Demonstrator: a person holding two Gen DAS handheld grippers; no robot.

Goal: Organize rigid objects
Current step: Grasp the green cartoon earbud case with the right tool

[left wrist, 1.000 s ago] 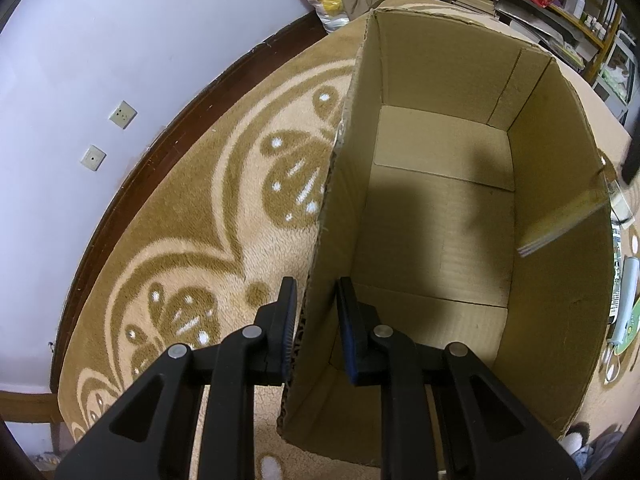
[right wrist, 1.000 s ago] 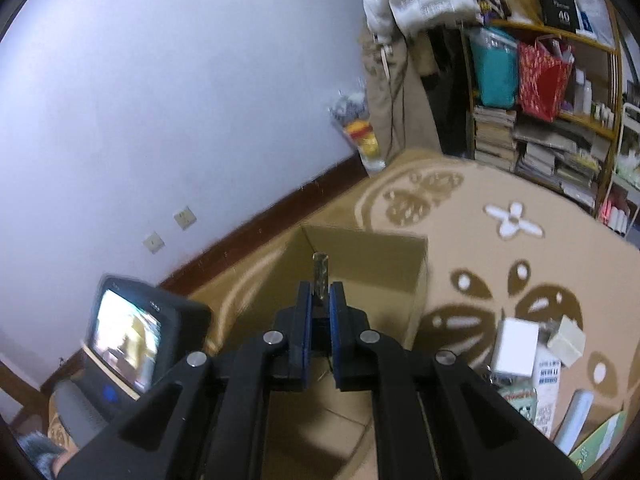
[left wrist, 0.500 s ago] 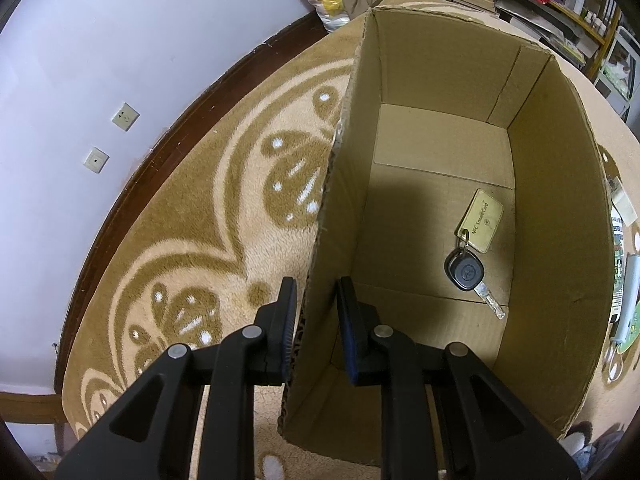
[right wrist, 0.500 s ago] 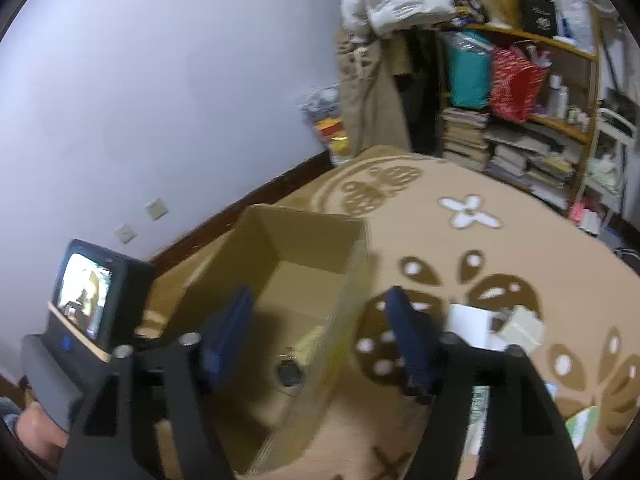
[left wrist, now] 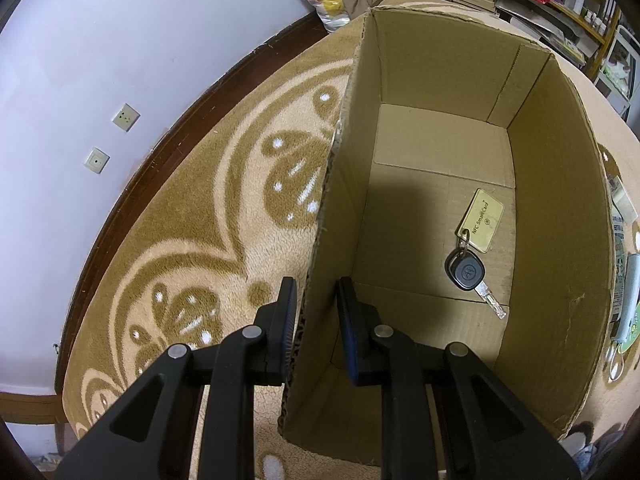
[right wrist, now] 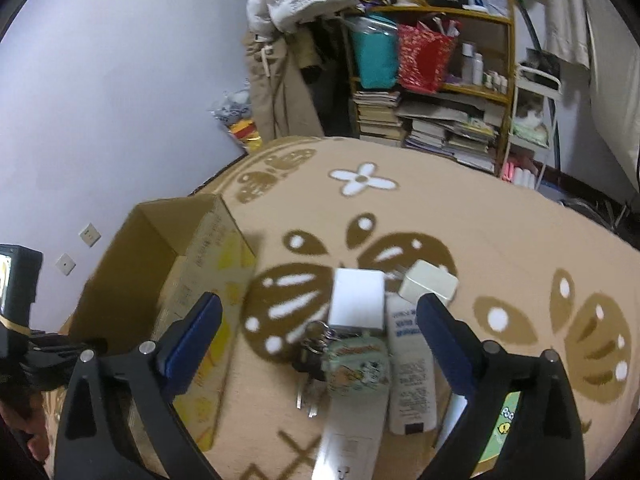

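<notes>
Down into the cardboard box (left wrist: 440,216) goes the car key (left wrist: 466,271) with its cream NFC card tag (left wrist: 483,219): a second ago it was pinched in the right tongs (right wrist: 320,334) above the box, and now it lies flat on the box floor near the right-hand wall. Those right tongs have swung away from the box and out over the carpet (right wrist: 460,216), their jaws having just been opening; they now stand wide apart with nothing gripped between them. Below them, on the carpet, waits a cluster of things: a white box (right wrist: 356,300), a cream adapter (right wrist: 430,285) just beside it, a white tube with blue print (right wrist: 410,372), a bunch of keys (right wrist: 314,354) touching a green cartoon-printed case (right wrist: 360,362), and a long white item (right wrist: 350,436) running toward the bottom edge. Over on the other side, the left tongs (left wrist: 314,320) have not budged: they are clenched on the near left wall of the cardboard box, one pad outside and one inside.
</notes>
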